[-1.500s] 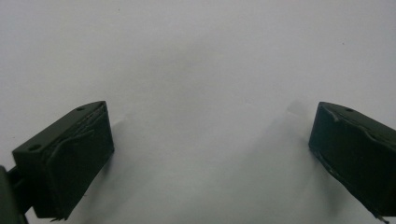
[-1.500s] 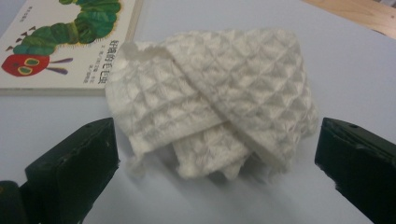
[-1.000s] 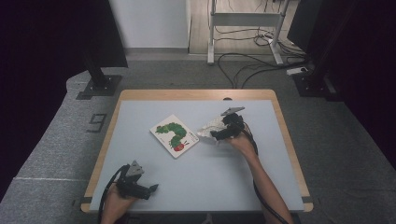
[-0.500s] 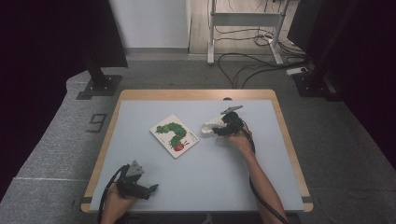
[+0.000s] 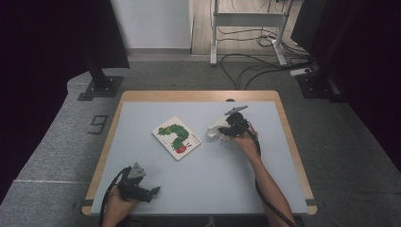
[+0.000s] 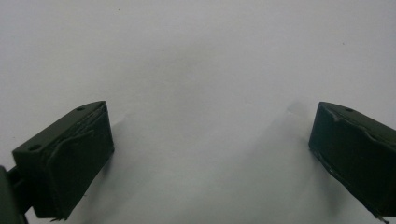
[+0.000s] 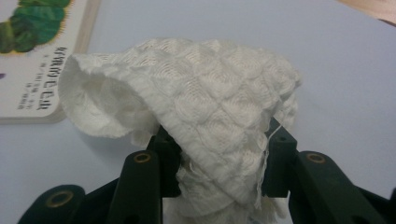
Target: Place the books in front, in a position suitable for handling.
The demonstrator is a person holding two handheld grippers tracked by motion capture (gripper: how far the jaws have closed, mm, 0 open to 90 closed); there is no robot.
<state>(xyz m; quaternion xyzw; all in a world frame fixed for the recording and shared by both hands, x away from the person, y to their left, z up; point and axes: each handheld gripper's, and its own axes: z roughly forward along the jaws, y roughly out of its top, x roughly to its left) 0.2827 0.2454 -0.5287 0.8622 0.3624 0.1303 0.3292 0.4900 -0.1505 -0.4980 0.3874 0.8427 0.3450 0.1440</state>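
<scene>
— Grey carpet rings the pale blue desk [image 5: 208,184] with its light wooden rim; how much room have you got on it?

— Plenty. Most of the smooth, matte top is bare. My left tongs [image 5: 152,193] sit near the front left corner, close to the front edge, and in the left gripper view the jaws stand wide apart over bare surface with nothing between them.

— And the right side?

— My right tongs [image 5: 218,133] are right of the desk's centre, well in from the right rim and a little short of the far edge. Their jaws have just been closing, and they now pinch a crumpled white cloth with a quilted, waffle-like weave [image 7: 205,112]. In the right gripper view the soft fabric bulges up between the two black jaws and droops over them, with a frayed hem and a loose thread at the right.

— Where is the cloth, then?

— In my right tongs, right of the desk's middle [image 5: 215,127], low over the top.

— Anything in the way?

— A flat square board book with a white cover and a green caterpillar picture [image 5: 177,137] lies turned at an angle just left of the cloth, near but apart. Off the desk, a black stand foot [image 5: 99,87] sits on the carpet at far left, and cables [image 5: 246,61] trail beyond the far edge.
</scene>
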